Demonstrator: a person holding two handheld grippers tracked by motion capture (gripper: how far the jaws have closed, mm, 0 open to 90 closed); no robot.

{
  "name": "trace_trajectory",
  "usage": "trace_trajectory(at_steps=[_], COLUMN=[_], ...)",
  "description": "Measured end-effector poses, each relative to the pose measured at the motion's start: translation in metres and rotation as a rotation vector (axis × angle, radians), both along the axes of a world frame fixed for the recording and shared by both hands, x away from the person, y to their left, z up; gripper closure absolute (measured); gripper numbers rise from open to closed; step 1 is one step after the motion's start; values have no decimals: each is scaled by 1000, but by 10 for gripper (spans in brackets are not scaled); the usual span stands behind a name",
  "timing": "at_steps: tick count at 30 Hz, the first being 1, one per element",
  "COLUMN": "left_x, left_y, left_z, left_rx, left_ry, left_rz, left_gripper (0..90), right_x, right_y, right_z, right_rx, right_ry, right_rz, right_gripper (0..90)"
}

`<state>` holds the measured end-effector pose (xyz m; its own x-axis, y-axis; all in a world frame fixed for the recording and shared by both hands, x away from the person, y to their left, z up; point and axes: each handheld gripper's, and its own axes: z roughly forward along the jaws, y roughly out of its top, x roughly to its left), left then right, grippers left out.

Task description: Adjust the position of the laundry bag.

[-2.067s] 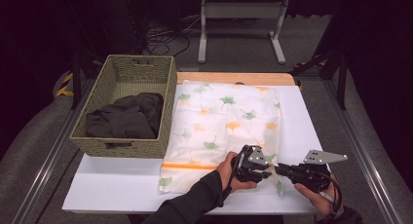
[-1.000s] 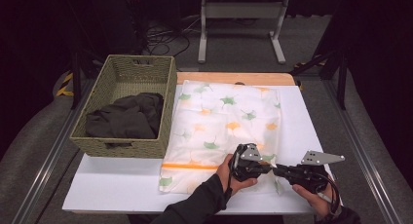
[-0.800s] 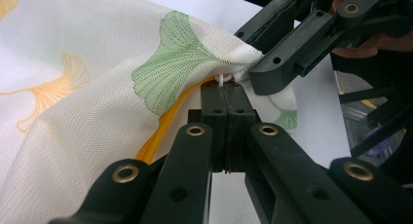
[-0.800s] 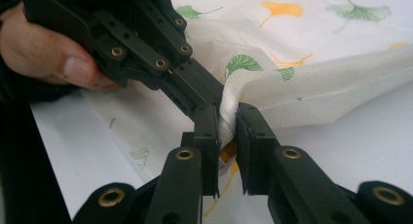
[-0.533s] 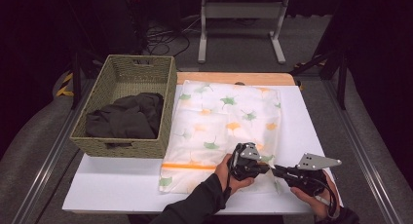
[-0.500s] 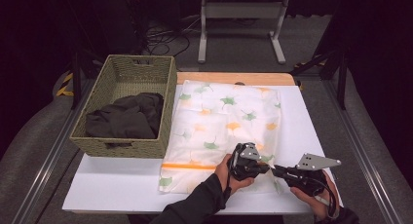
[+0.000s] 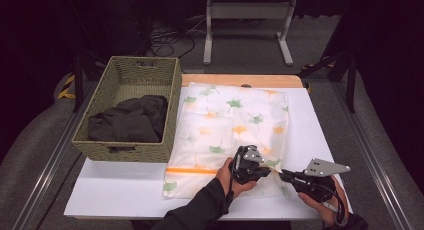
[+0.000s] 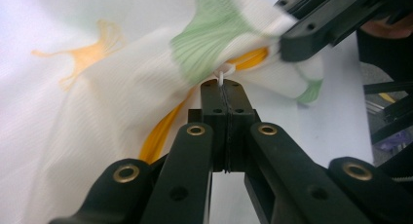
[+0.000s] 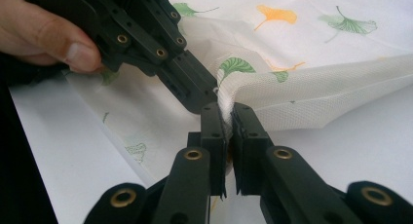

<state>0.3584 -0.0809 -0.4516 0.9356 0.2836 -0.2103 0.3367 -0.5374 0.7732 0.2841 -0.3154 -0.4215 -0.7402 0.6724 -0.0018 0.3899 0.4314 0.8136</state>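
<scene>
While both hands worked at the near edge of the white table (image 7: 115, 190), the leaf-printed mesh bag (image 7: 230, 125) lay flat on it just right of centre, its near right corner at about five o'clock gathered up between the two grippers. The left gripper (image 7: 272, 171) had its jaws pressed fully together on a small white tab (image 8: 221, 78) at the end of the bag's orange zip line (image 8: 160, 131), as the left gripper view showed. The right gripper (image 7: 281, 174), coming in from four o'clock, met it tip to tip; in the right gripper view (image 9: 227, 118) its jaws stood narrow, pinching a fold of the mesh at the same corner. The left hand (image 7: 230, 177) gripped its tool close to the bag's near hem. At nine o'clock from the bag, touching its left edge, stood a woven basket (image 7: 165, 135) holding dark clothing (image 7: 127, 121).
</scene>
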Motion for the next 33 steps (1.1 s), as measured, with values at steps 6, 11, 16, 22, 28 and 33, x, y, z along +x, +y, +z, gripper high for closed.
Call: trace_trajectory(at_steps=[6,11,16,22,28,33], left_x=[4,6,5,0,-5,-11], left_y=[18,45,73,108,133,161], left_z=[-3,-4,-5,-6,-6,-5], left_rx=[32,76,102,153,163,198], left_ry=[2,6,1,-11,5,-15], left_rz=[35,75,99,142,176,207], left_gripper=[899,899,899,899,899,899], right_x=[1,2,3,5,6,9], right_y=[-6,-10,-13,-16,-19,-24], right_z=[0,0,0,-2,-3,-6], right_rx=[21,33,37,37,24,32], right_ry=[1,-2,-1,7,9,37], right_rz=[-25,-48,-73,-102,-120,-154], right_gripper=[849,849,849,849,849,849])
